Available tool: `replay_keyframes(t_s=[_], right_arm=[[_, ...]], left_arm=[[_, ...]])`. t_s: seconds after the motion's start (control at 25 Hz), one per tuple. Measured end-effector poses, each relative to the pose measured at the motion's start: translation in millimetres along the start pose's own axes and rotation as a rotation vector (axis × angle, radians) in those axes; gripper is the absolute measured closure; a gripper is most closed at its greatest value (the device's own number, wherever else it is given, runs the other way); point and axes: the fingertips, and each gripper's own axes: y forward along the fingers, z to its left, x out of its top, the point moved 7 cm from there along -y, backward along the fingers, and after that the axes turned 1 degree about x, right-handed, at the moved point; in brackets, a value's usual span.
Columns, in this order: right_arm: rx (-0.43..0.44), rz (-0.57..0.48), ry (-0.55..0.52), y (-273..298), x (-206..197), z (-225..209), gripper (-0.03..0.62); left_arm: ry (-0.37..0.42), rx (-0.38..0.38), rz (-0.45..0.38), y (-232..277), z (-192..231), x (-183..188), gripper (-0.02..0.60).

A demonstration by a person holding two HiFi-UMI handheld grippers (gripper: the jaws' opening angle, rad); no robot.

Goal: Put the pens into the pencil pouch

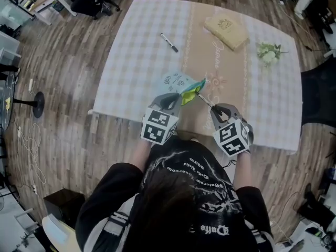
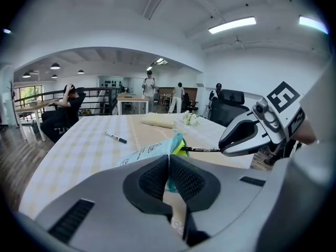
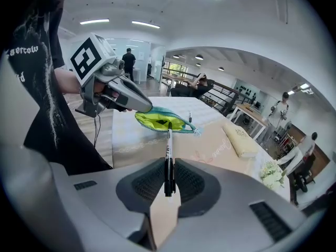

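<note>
The pencil pouch (image 1: 182, 84) is light blue with a lime-green lining and lies near the table's front edge. My left gripper (image 1: 172, 100) is shut on its near edge, lifting the mouth open (image 3: 159, 121). A black-and-white pen (image 3: 168, 154) is pinched in my right gripper (image 1: 219, 111), and its tip reaches the pouch's open mouth (image 2: 177, 146). In the left gripper view the pouch fabric (image 2: 170, 180) is clamped between the pads. A second pen (image 1: 169, 42) lies alone on the checked cloth farther back; the same second pen (image 2: 115, 137) shows in the left gripper view.
A checked tablecloth with a tan runner (image 1: 220, 51) covers the table. A folded cream cloth (image 1: 227, 30) and a small white flower bunch (image 1: 269, 52) sit at the far right. Office chairs, desks and people stand around the room.
</note>
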Motion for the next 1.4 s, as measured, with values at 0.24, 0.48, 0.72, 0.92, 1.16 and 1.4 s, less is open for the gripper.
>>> replay_keyframes(t_s=[0.24,0.48,0.72,0.92,1.16,1.4], right_arm=[[0.011,0.057,-0.056,4.7,0.7,-1.2,0.526],[0.025,0.093,-0.069,10.5,-1.9,-1.6,0.526],[0.035,0.105,-0.074,15.3,-1.0,-1.7,0.526],[0.044,0.106,-0.072,22.6,1.3,1.0,0.526],[0.052,0.097,-0.058,26.2,2.1,2.6,0.526],[0.059,0.079,-0.037,27.0,5.9,2.8,0.526]], left_arm=[[0.073,-0.064,0.015,5.3,-14.7,-4.0,0.554],[0.125,-0.132,0.044,13.7,-28.5,-7.8,0.554],[0.155,-0.193,0.056,18.3,-38.2,-8.7,0.554],[0.148,-0.259,0.059,21.8,-50.5,-9.0,0.554],[0.099,-0.324,0.050,24.8,-60.3,-8.8,0.554],[0.010,-0.414,0.007,24.4,-61.1,-3.8,0.554]])
